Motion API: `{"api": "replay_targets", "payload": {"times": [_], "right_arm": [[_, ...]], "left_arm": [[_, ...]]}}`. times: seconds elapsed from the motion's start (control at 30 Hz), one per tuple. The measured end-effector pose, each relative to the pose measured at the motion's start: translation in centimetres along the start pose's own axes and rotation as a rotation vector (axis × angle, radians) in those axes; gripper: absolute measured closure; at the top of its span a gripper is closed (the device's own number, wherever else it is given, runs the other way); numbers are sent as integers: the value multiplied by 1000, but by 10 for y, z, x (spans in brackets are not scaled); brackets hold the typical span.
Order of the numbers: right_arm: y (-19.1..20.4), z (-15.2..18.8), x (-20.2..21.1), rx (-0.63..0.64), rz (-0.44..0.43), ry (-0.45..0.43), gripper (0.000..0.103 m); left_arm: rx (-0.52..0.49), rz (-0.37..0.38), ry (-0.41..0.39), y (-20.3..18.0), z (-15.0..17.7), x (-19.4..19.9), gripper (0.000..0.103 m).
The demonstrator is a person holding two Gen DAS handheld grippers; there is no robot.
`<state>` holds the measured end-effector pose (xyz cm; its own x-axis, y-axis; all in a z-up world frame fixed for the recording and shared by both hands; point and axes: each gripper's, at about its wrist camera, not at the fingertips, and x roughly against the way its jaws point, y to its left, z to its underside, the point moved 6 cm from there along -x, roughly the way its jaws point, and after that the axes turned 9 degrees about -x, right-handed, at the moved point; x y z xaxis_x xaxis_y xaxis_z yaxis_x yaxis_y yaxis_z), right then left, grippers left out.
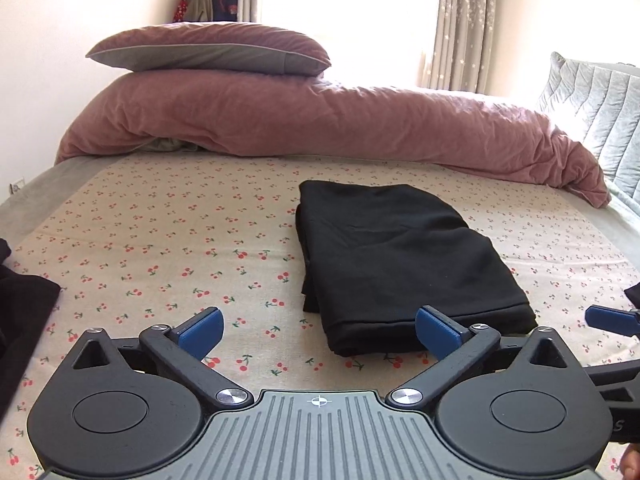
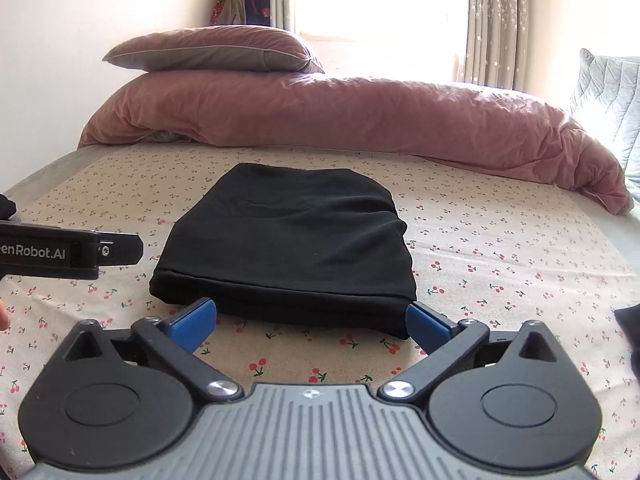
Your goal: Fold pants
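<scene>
Black pants [image 1: 392,256] lie folded into a compact rectangle on the cherry-print sheet [image 1: 160,240], seen also in the right wrist view as the pants [image 2: 288,240]. My left gripper [image 1: 320,334] stands open just short of the bundle's near left corner, nothing between its blue pads. My right gripper [image 2: 311,326] is open too, close to the pants' near edge without touching it. The left gripper's black body [image 2: 68,254] shows at the left of the right wrist view, and a blue fingertip of the right gripper [image 1: 610,320] pokes in at the right edge of the left wrist view.
A rolled pink duvet [image 1: 320,120] with a pink and grey pillow [image 1: 208,50] on top fills the back of the bed. A grey quilted cushion [image 1: 592,108] stands at the far right. Dark cloth [image 1: 20,312] lies at the left edge, another dark scrap [image 2: 630,328] at the right.
</scene>
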<state>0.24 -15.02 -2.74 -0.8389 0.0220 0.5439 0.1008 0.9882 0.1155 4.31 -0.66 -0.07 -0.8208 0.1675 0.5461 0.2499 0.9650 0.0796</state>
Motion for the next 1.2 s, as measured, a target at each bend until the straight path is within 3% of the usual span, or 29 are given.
{"api": "replay_targets", "payload": {"times": [0.1, 0.33, 0.6, 1.2], "right_arm": [[-4, -3, 6, -23, 2, 0, 5], [-10, -4, 2, -72, 69, 44, 5], [-17, -5, 6, -132, 73, 44, 5], [-12, -1, 2, -71, 86, 49, 5]], "left_arm": [[-19, -37, 33, 0, 8, -7, 0], [2, -7, 73, -9, 15, -20, 0], [-25, 16, 78, -23, 18, -19, 0], [-24, 3, 108, -20, 23, -25, 0]]}}
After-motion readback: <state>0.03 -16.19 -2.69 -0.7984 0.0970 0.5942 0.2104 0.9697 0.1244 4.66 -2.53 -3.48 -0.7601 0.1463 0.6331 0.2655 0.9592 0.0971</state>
